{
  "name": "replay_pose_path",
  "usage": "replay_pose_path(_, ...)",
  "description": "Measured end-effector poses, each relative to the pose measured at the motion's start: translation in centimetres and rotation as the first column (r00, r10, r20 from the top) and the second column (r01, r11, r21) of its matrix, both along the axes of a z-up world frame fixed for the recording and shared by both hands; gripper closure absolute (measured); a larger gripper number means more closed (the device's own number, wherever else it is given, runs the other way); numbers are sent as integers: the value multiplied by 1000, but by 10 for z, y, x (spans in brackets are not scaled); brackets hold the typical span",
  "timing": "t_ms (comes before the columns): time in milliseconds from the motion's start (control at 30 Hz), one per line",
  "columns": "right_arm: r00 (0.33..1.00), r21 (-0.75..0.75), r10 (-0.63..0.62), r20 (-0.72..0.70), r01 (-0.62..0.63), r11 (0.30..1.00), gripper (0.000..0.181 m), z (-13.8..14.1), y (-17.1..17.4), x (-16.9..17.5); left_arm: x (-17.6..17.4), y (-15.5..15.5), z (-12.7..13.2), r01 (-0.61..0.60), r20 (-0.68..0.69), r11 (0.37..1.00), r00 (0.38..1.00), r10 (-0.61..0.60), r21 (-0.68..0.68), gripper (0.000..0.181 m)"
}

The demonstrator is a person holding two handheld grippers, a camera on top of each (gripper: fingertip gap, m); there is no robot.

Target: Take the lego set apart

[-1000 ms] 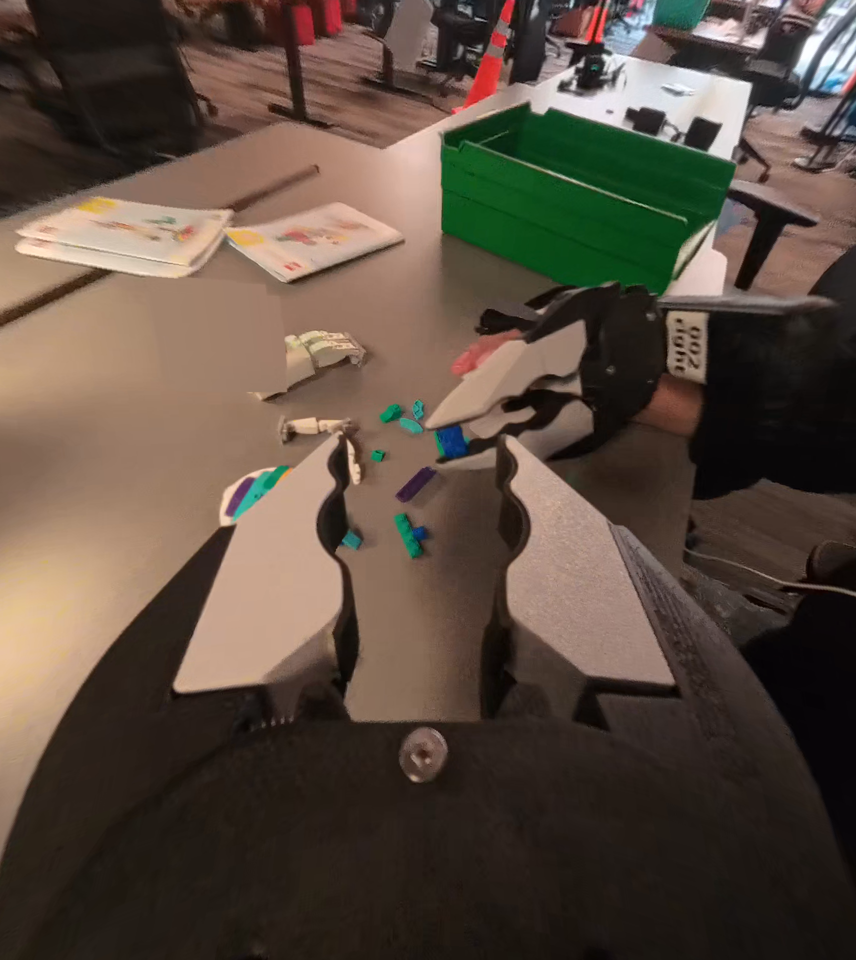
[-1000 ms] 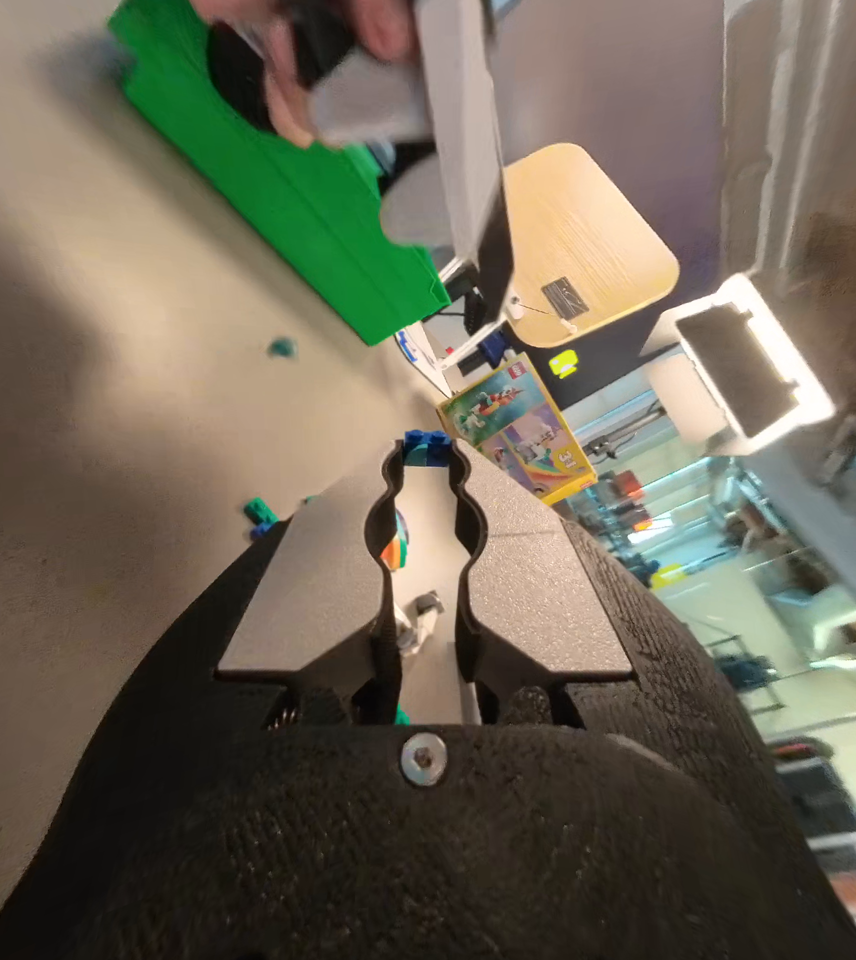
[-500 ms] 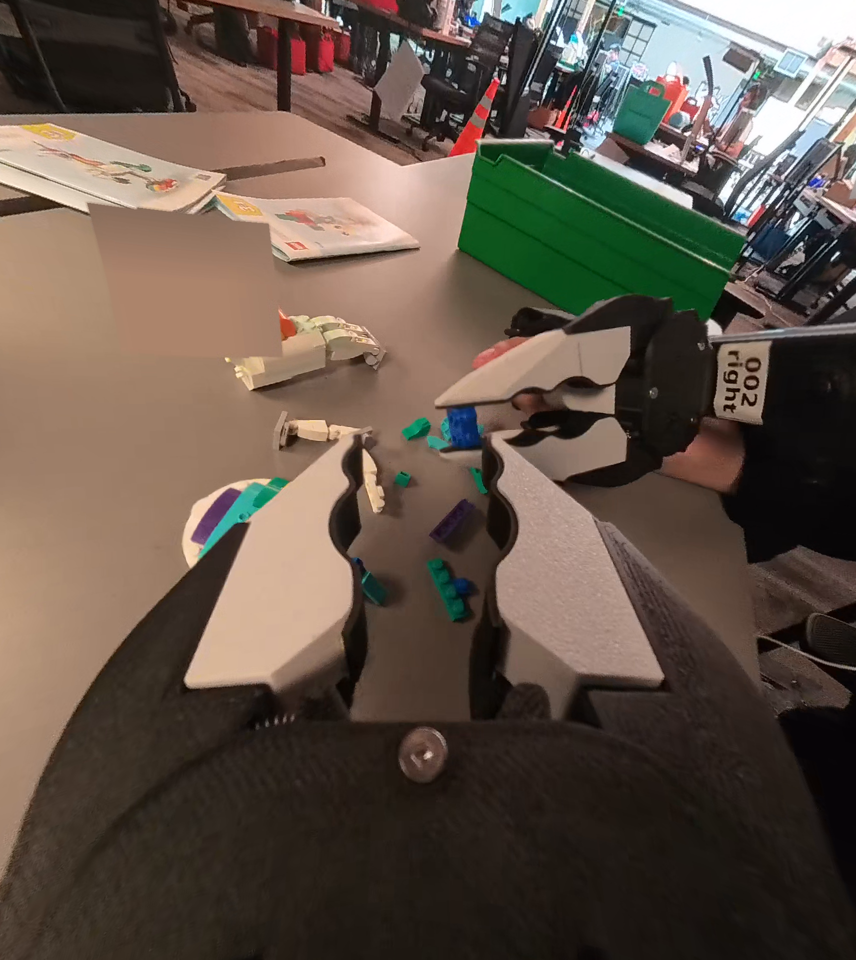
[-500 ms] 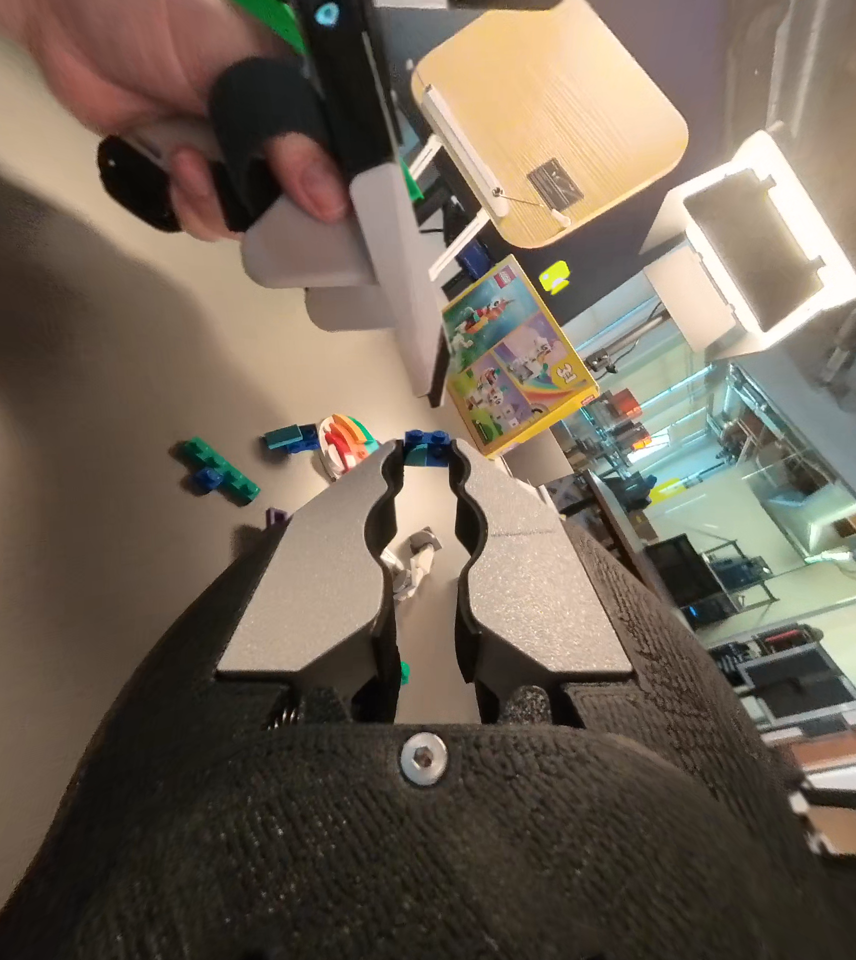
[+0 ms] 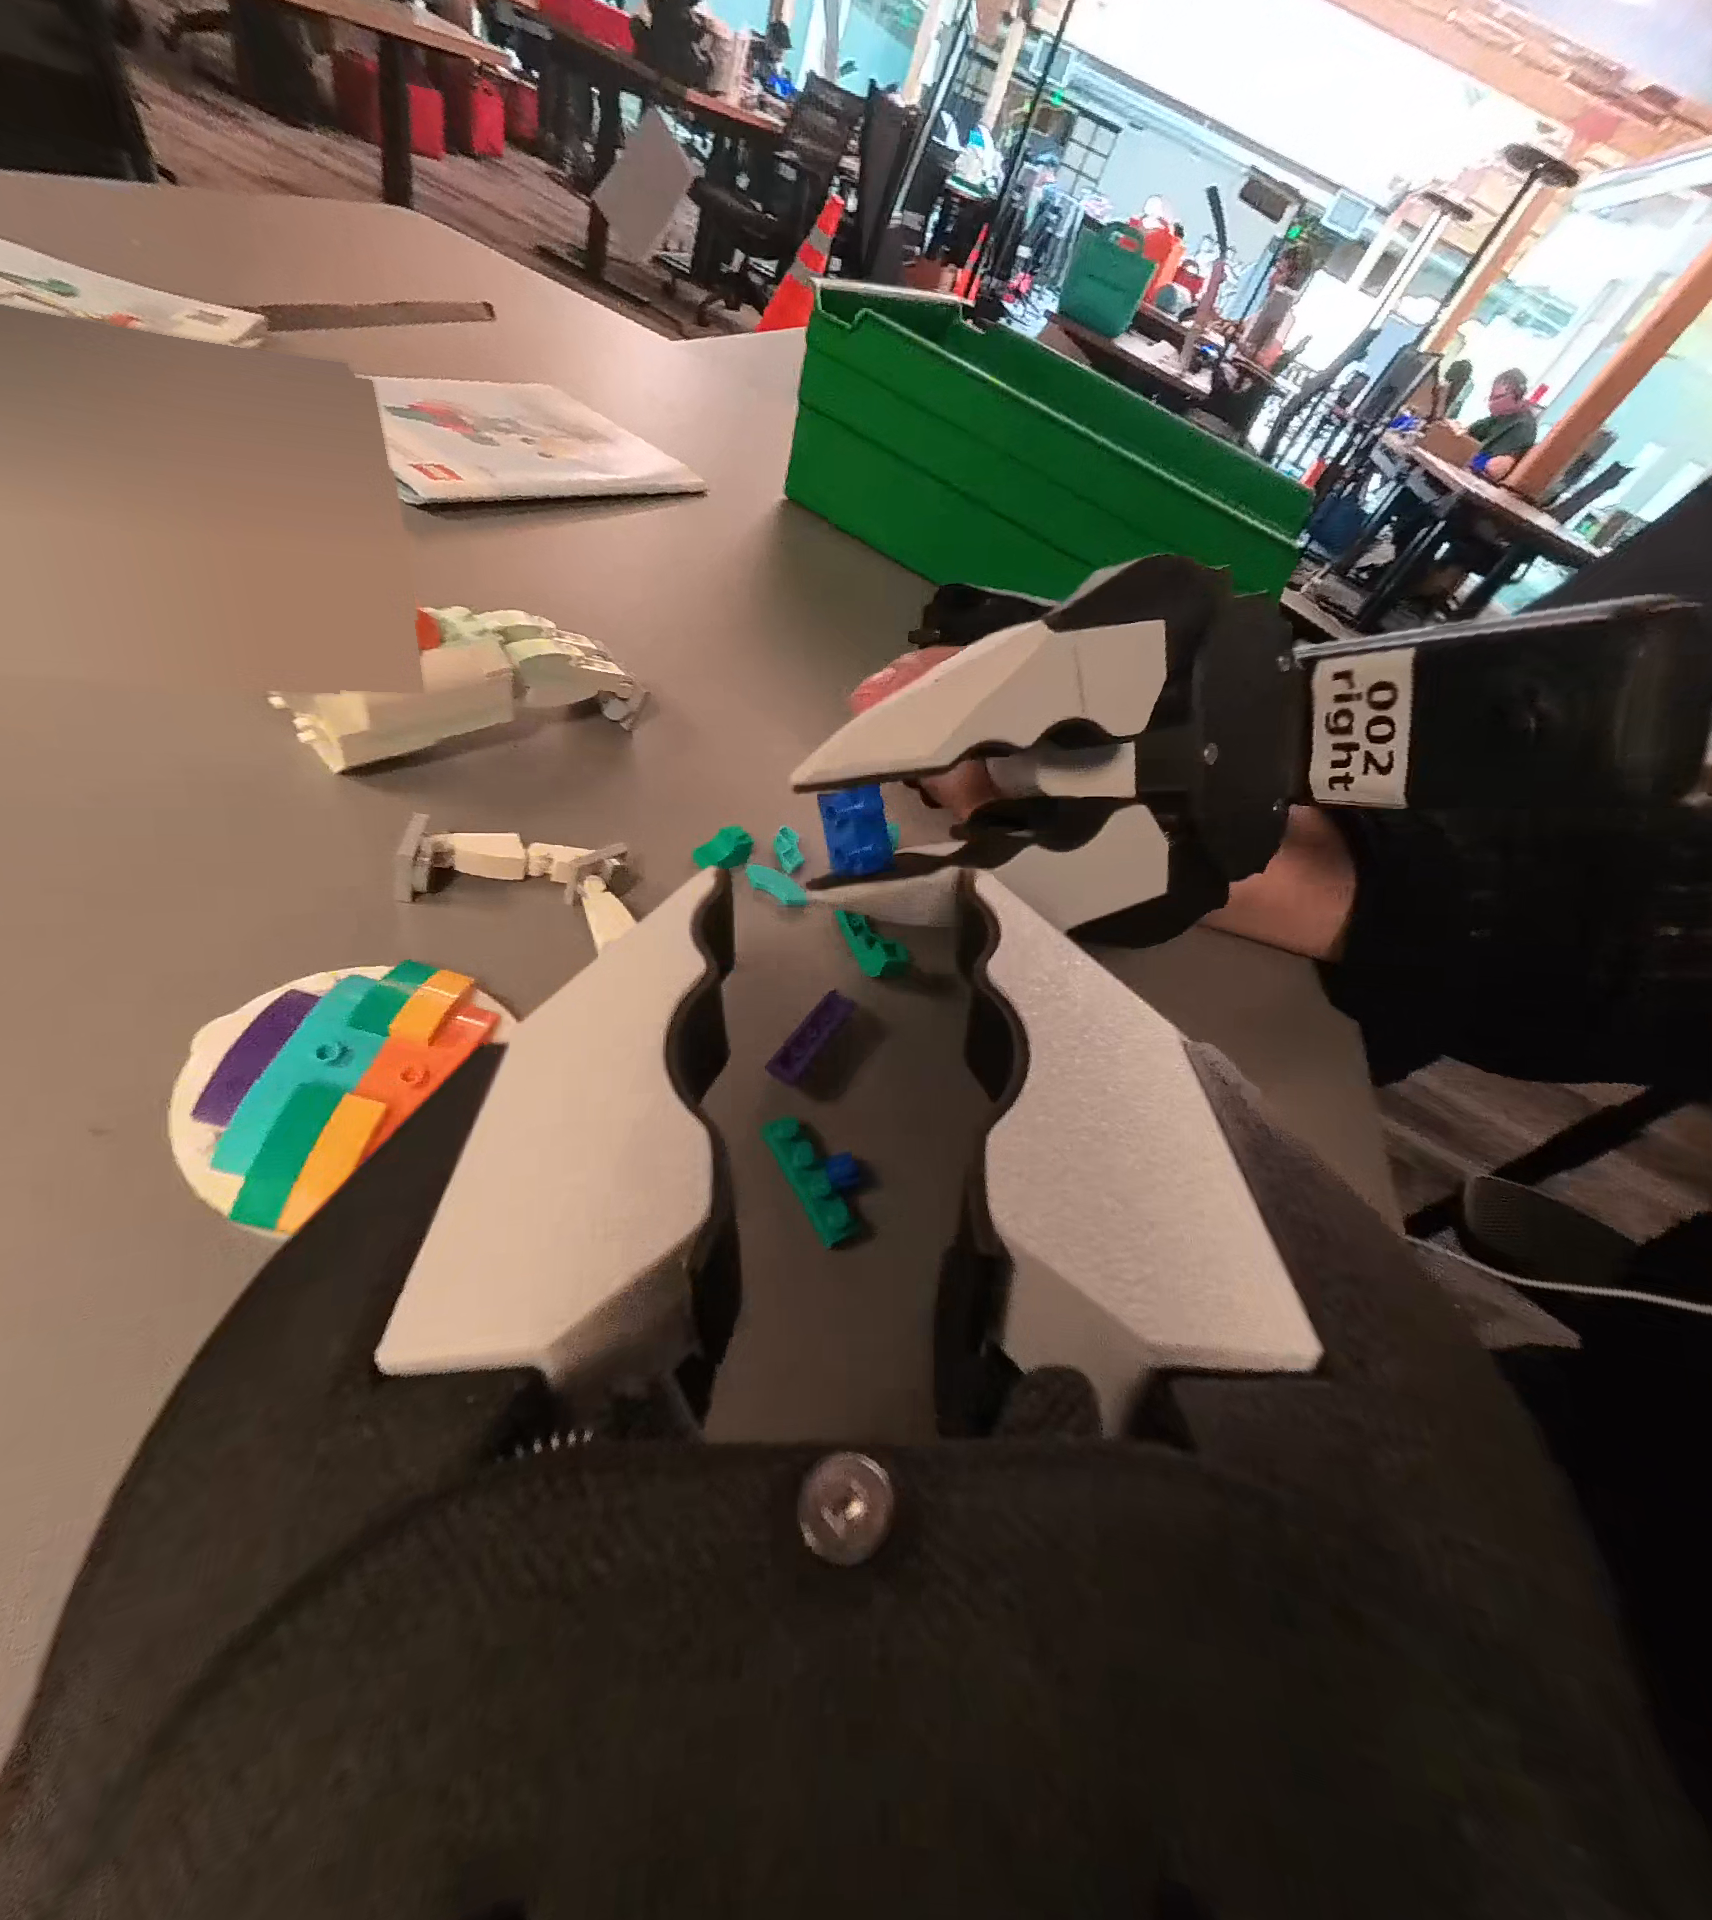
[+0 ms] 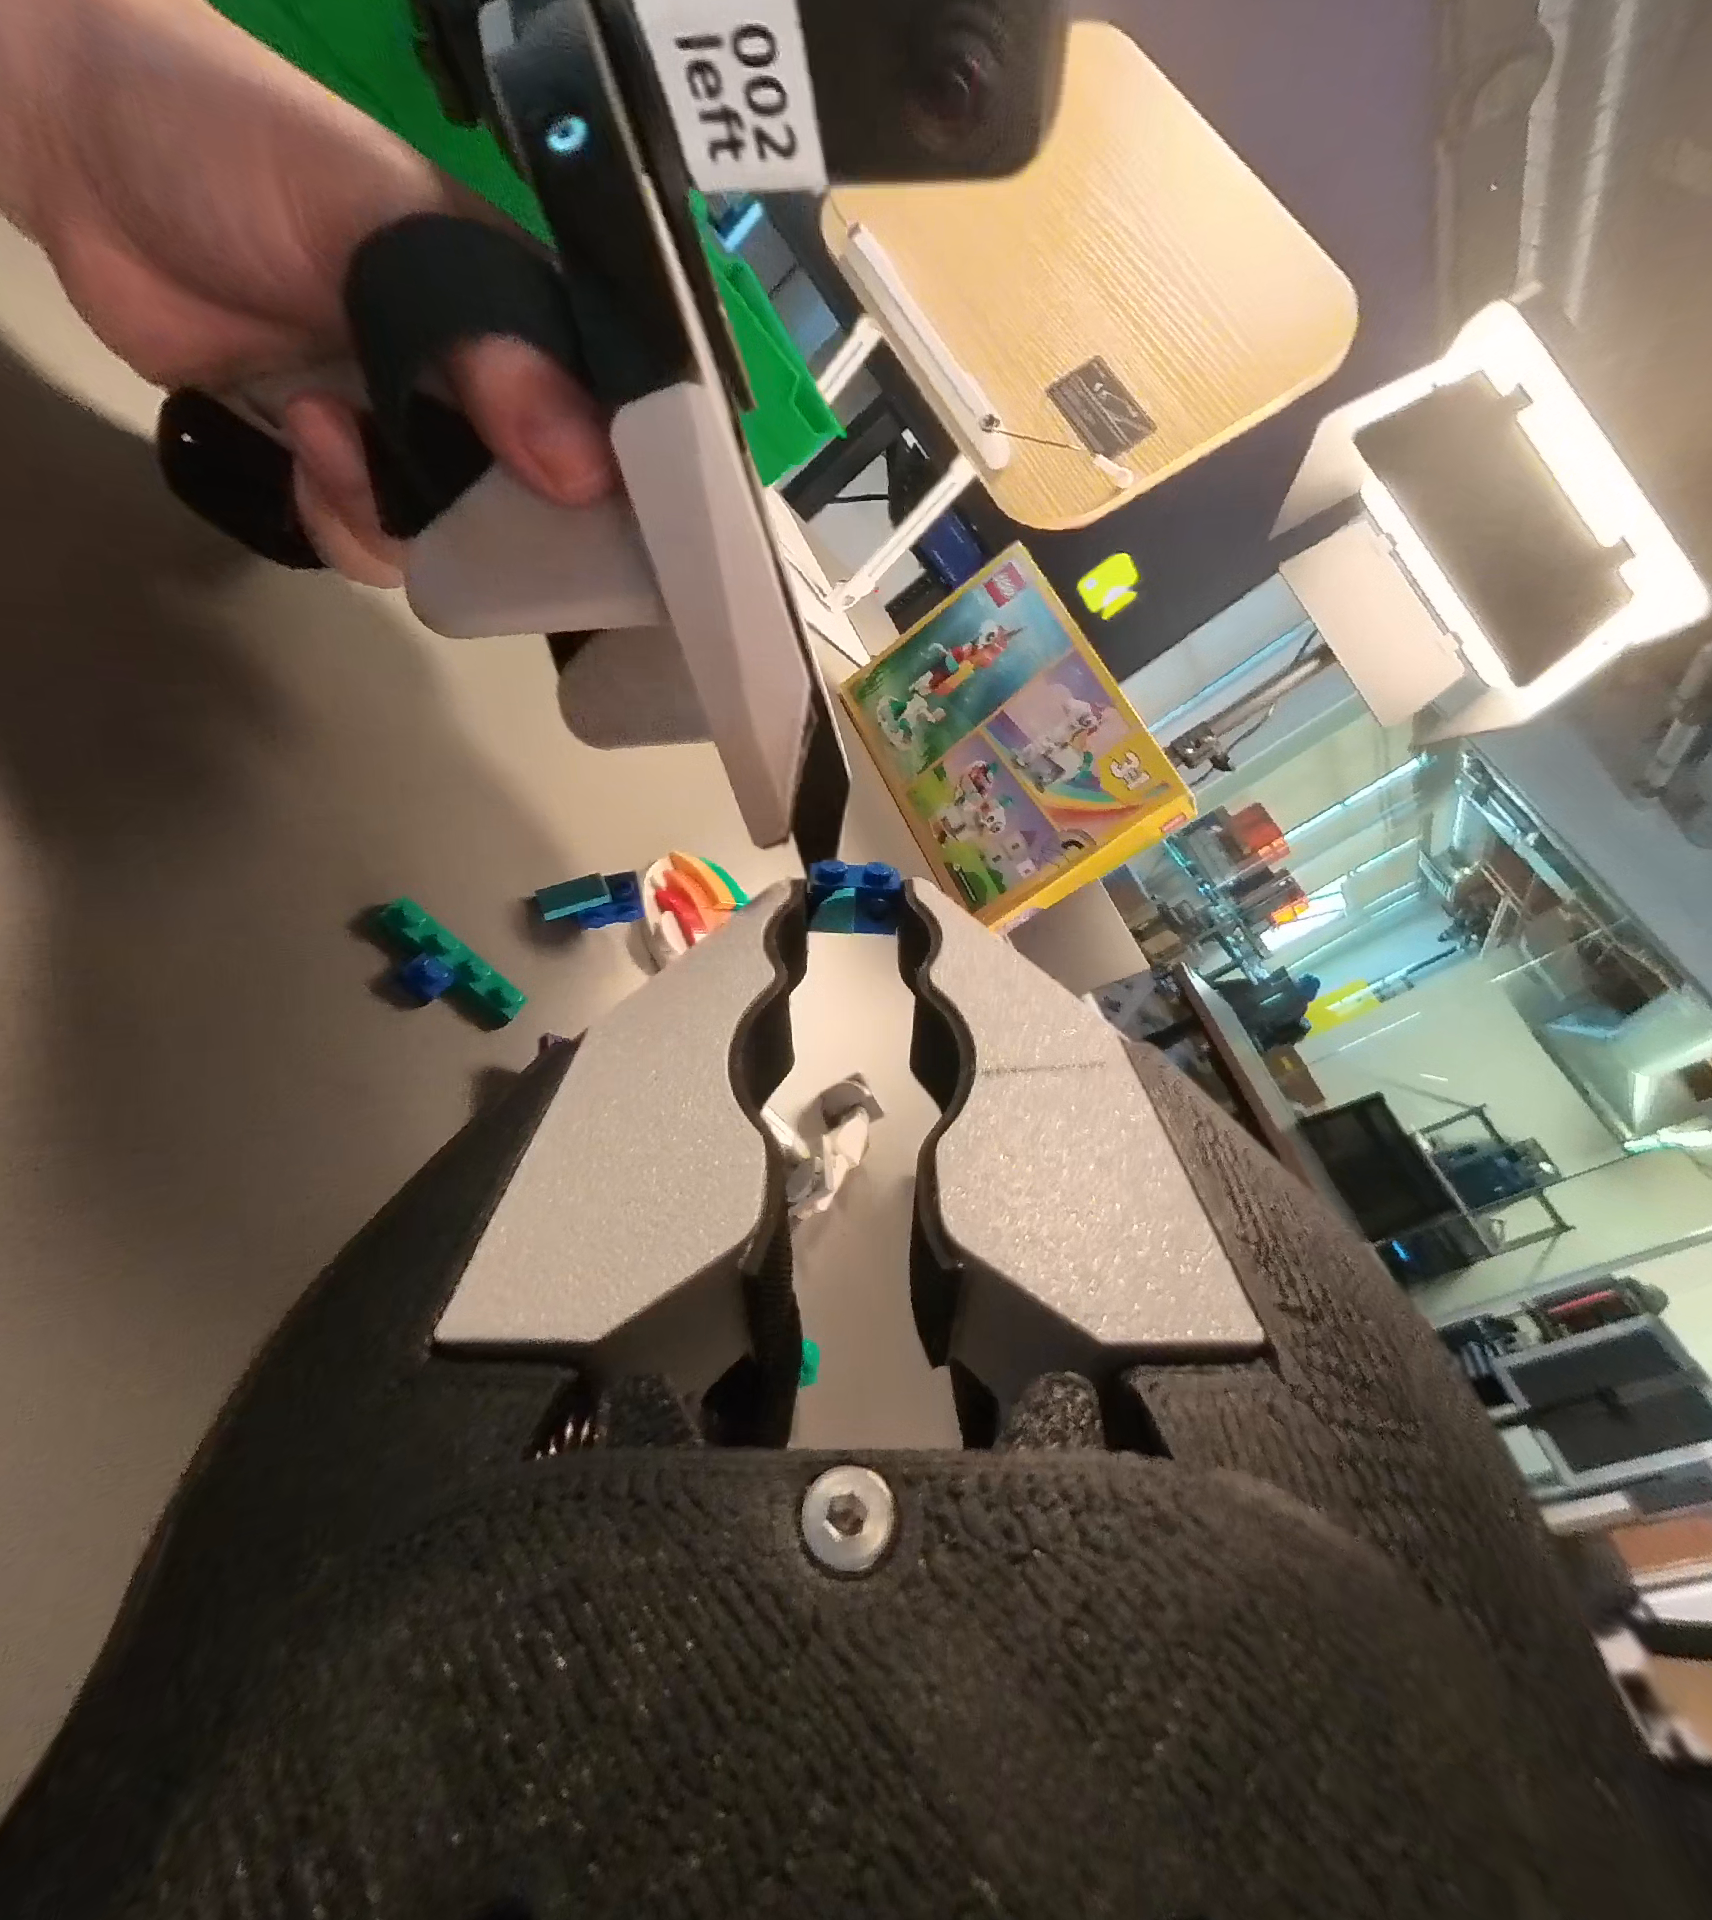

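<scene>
My right gripper is shut on a small blue-and-teal brick stack at its fingertips, held just above the grey table. The left wrist view shows it coming in from the right with the blue brick. My left gripper is open and empty, its tips just in front of and below that brick. In the right wrist view its tips hang right above the brick. Loose pieces lie between the left fingers: a purple plate, a green strip with a blue stud and teal bits.
A rainbow disc, a white jointed leg and a white body section lie to the left. A green bin and a booklet sit farther back. The yellow set box stands beyond the bricks. Only a small space, under 4 cm, lies between the two pairs of fingers.
My left gripper has dropped lower and moved in toward the right gripper, so its tips now sit at the blue brick. The right gripper still holds the brick.
</scene>
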State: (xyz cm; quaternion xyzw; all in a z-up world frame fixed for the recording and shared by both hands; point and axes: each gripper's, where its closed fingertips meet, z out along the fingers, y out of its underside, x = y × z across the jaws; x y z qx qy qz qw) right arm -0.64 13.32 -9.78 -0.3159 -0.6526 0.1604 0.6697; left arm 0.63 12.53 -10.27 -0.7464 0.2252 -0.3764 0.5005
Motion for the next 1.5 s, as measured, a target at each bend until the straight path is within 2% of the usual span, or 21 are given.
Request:
replay_pose_path(33,1000,13,11,10,-11,1000,166,-1,-3,-1,2,-1,-1,13,3,1000,1000,-13,-7,139)
replay_pose_path(167,999,39,35,34,-36,999,166,-5,-8,-3,5,-3,-5,47,43,998,998,-45,-46,143)
replay_pose_path(300,993,30,63,95,-66,997,166,-13,-11,-2,-5,5,4,-28,110,1000,994,29,-12,142)
replay_pose_path(400,952,-173,208,225,-172,970,166,-32,-32,5,-21,11,17,-125,147,989,983,112,81,132)
replay_pose_path(433,934,-249,222,281,-152,956,166,-39,-34,8,-27,13,20,-158,147,981,979,141,112,129)
replay_pose_path(500,911,-338,177,372,-44,940,153,-49,-28,14,-37,14,26,-211,144,961,972,186,179,123)
replay_pose_path(633,901,-422,37,433,166,891,129,-52,-13,19,-50,14,36,-283,124,907,959,257,311,114)
replay_pose_path(733,918,-452,-118,378,294,842,114,-27,-9,34,-51,12,40,-301,87,868,953,291,396,108)
replay_pose_path(833,927,-504,-294,232,373,779,109,10,-14,67,-45,11,41,-299,54,842,950,308,450,99)
replay_pose_path(900,905,-572,-411,107,394,719,109,29,-24,97,-40,11,41,-295,28,824,946,322,483,91)
replay_pose_path(967,856,-631,-517,-7,398,666,110,39,-36,129,-38,10,41,-295,7,811,941,337,505,88)
replay_pose_path(1133,717,-680,-677,-169,413,606,118,35,-72,189,-44,10,45,-328,16,782,926,377,530,88)
replay_pose_path(1300,614,-693,-768,-181,475,543,123,19,-94,230,-60,15,46,-406,48,756,893,448,513,89)
replay_pose_path(1500,482,-736,-845,-232,481,477,128,26,-104,287,-77,22,45,-492,50,715,839,542,497,90)
